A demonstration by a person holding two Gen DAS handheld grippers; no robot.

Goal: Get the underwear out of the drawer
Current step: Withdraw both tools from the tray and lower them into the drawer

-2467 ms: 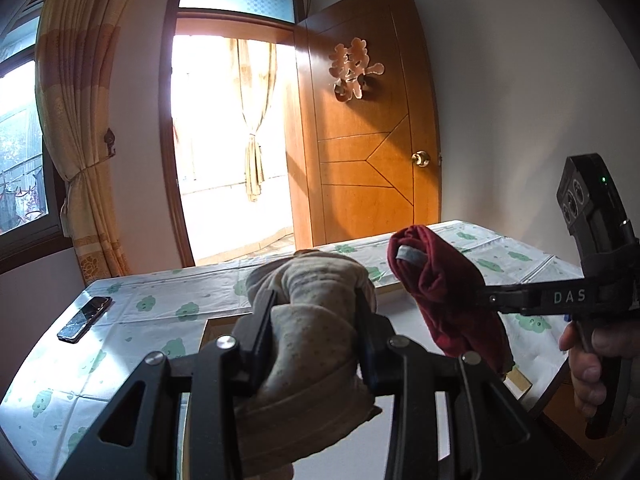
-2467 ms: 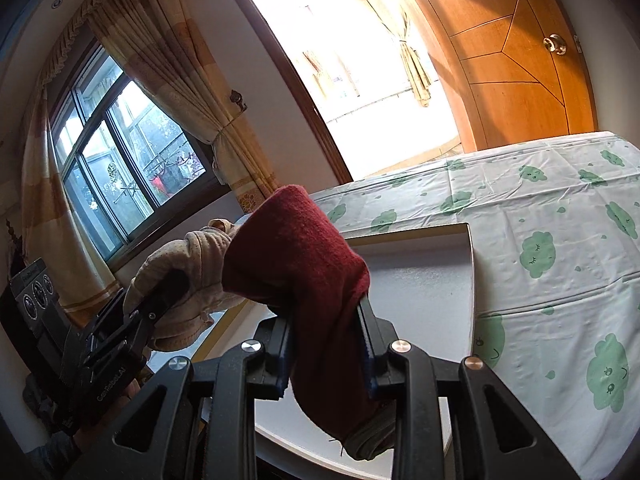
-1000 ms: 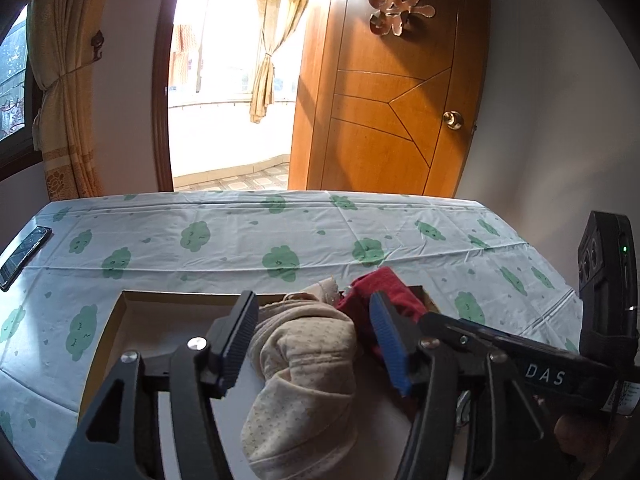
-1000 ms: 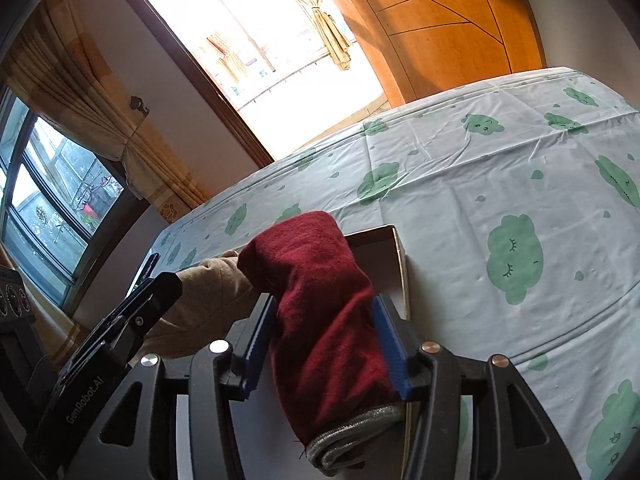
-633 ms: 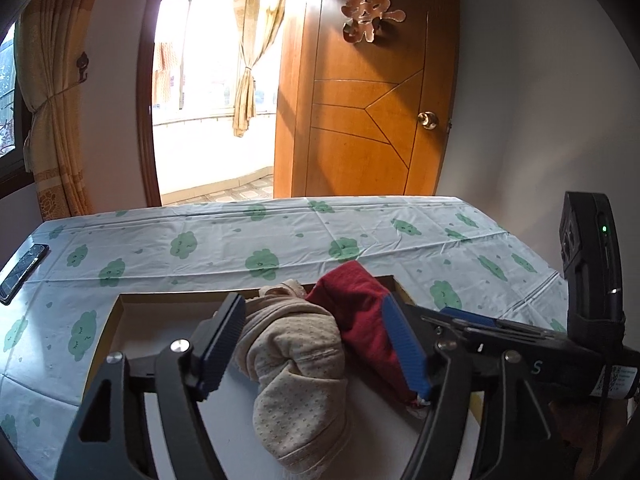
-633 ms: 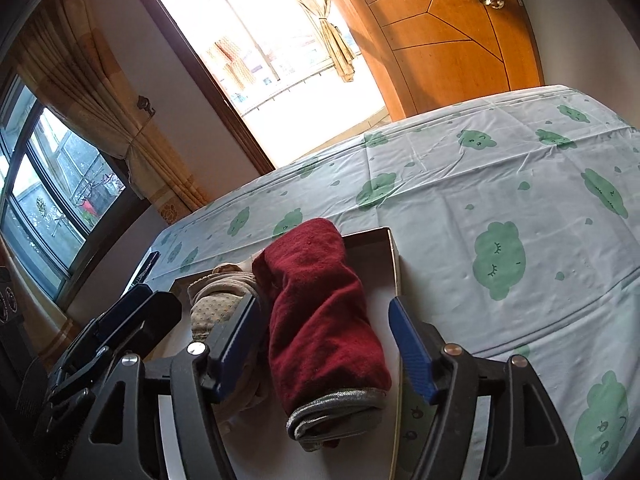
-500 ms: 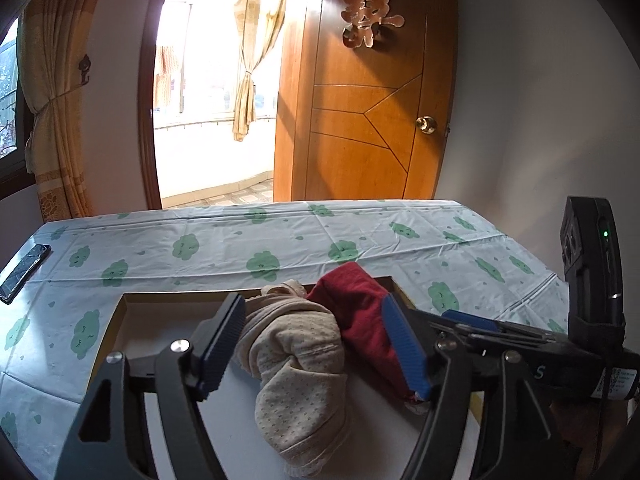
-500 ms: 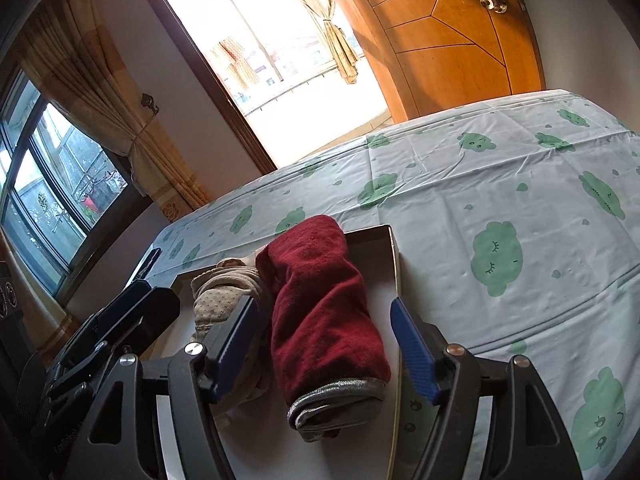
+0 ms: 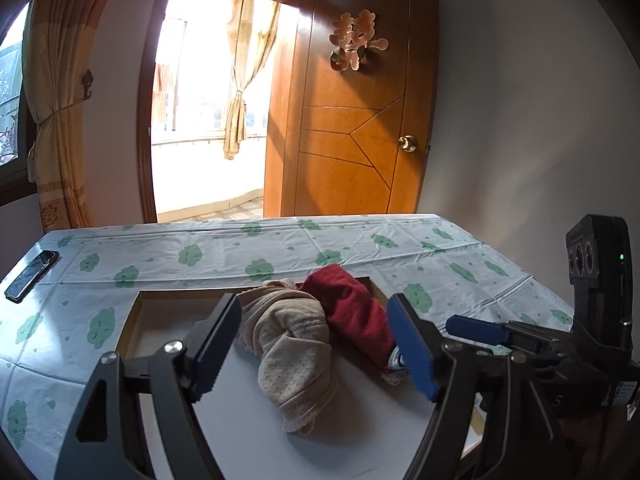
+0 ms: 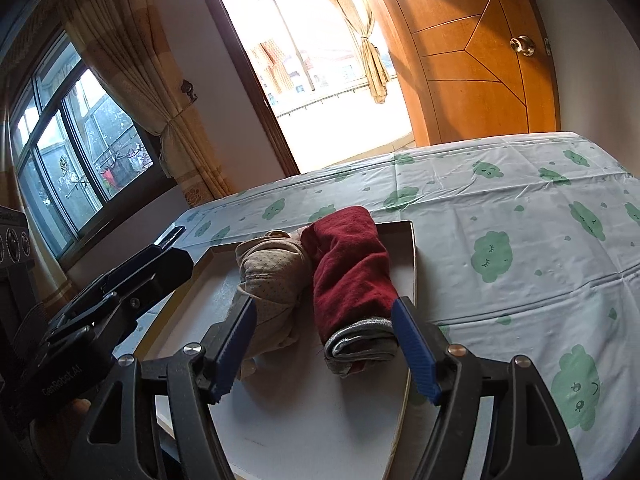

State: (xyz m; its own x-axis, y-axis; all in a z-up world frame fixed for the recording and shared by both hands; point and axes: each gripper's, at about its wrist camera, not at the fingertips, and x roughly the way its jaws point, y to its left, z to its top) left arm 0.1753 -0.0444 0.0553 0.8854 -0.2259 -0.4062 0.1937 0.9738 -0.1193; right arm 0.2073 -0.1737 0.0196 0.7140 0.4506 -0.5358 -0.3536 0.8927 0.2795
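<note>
Beige underwear (image 9: 290, 344) and red underwear (image 10: 352, 268) lie rolled side by side, touching, in a shallow white tray (image 10: 304, 412) on the cloud-print tablecloth (image 10: 520, 220). L gripper (image 9: 316, 344) and R gripper (image 10: 324, 350) both gape wide w/ nothing gripped, each bundle ahead of blue pads (image 10: 416, 348), not pinched. Vs 2.5 s ago: both were held aloft, clamped; jaws have just been opening.

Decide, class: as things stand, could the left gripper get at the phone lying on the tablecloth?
Probably yes. The left gripper is open and holds nothing, and the phone lies alone near the table's far left edge, with only bare tablecloth around it. The hand would need to swing left, past the tray.
</note>
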